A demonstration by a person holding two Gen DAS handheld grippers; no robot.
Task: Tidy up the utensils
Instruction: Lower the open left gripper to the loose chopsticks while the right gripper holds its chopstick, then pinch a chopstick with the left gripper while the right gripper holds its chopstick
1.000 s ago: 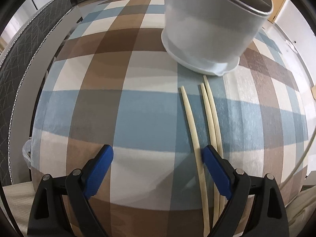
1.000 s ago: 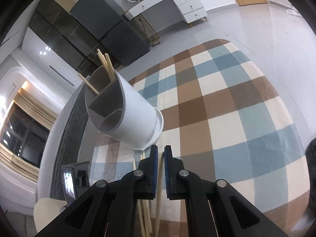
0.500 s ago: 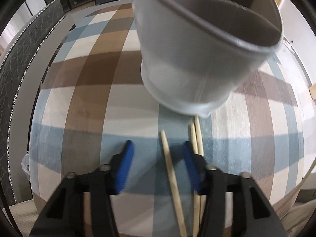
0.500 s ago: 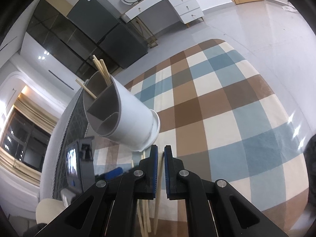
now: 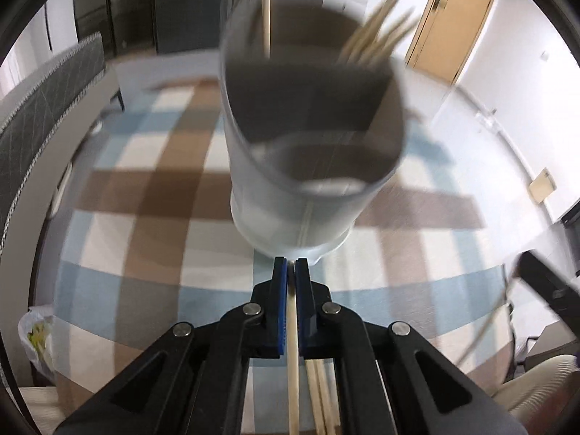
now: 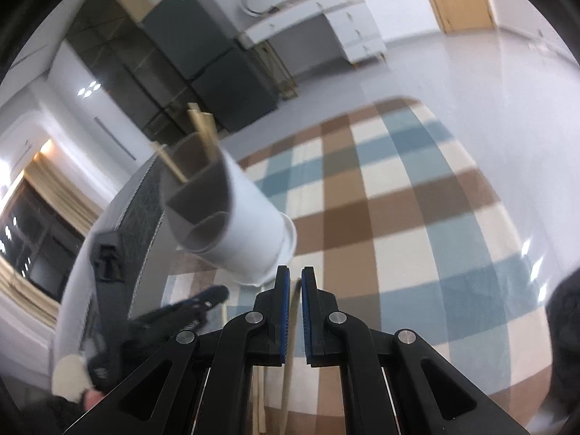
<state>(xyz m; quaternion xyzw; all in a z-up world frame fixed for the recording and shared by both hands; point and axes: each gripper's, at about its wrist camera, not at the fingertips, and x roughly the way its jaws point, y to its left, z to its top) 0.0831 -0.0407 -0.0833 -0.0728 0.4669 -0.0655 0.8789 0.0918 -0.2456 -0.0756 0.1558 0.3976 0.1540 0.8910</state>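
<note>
A white utensil holder (image 5: 308,166) with inner dividers stands on the plaid tablecloth and holds several chopsticks (image 5: 377,36). It also shows in the right wrist view (image 6: 232,217). My left gripper (image 5: 291,272) is shut on a pale chopstick (image 5: 293,362), its tip just before the holder's base. Two more chopsticks (image 5: 320,391) lie on the cloth beside it. My right gripper (image 6: 295,282) is shut, with a chopstick (image 6: 288,373) lying on the cloth below its fingers; I cannot tell whether it is held. The left gripper shows at the lower left of the right wrist view (image 6: 203,301).
The plaid tablecloth (image 6: 398,217) covers a round table. A grey padded chair back (image 5: 32,108) stands at the left edge. A plastic bag (image 5: 34,337) lies off the table's lower left. Dark cabinets (image 6: 203,54) and a wooden door (image 5: 446,25) are behind.
My left gripper has closed from wide open onto one chopstick and tilted up toward the holder. The right gripper stays shut and has shifted slightly.
</note>
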